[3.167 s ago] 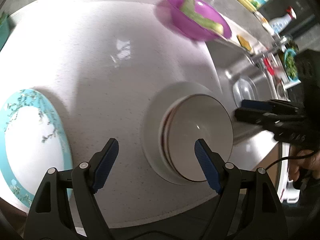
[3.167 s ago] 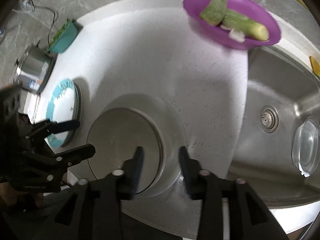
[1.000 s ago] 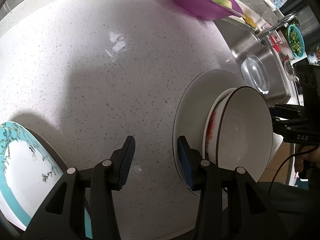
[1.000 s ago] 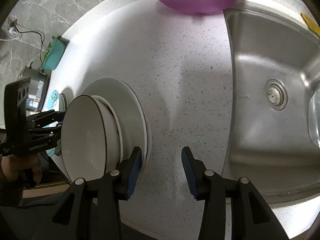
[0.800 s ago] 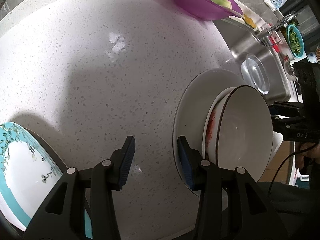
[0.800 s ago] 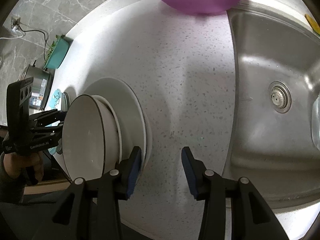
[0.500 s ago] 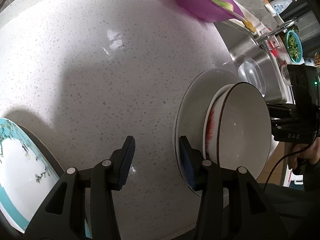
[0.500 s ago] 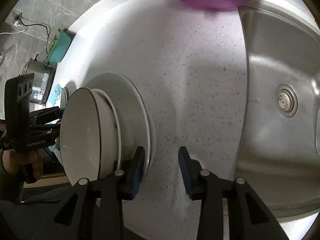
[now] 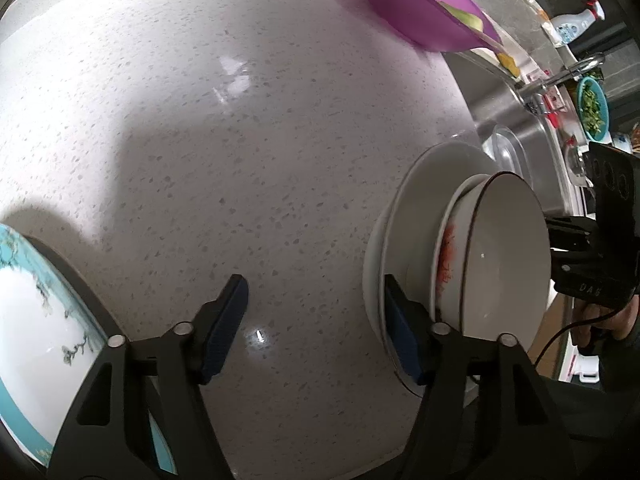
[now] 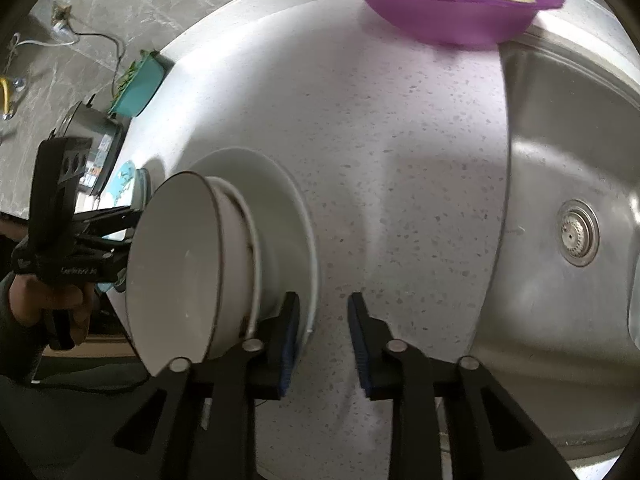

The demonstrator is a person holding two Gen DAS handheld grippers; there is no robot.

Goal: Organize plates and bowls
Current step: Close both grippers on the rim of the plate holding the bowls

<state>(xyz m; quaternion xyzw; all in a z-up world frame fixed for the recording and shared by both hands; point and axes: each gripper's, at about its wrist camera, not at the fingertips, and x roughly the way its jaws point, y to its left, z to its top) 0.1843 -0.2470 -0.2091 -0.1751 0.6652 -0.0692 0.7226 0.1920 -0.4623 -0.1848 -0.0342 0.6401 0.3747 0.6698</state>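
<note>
1. The left gripper (image 9: 314,330) stands with its jaws wide apart; its right pad lies against the rim of the white plate (image 9: 416,216), and the left pad hangs free over the speckled table (image 9: 240,140).
2. The right gripper (image 10: 322,338) shows a narrow gap between its jaws, with its left pad at the near rim of the same plate (whether it truly pinches the rim, I cannot tell).
3. Two bowls (image 9: 502,256) sit nested on the white plate, near the table's front edge; the lower one shows a red pattern on its side.
4. A teal-rimmed plate (image 9: 44,344) lies apart to the left.
5. The steel sink (image 10: 568,160) opens on the right.
6. Farthest back, a purple bowl (image 10: 448,8) holding green vegetable pieces rests at the sink's corner.
</note>
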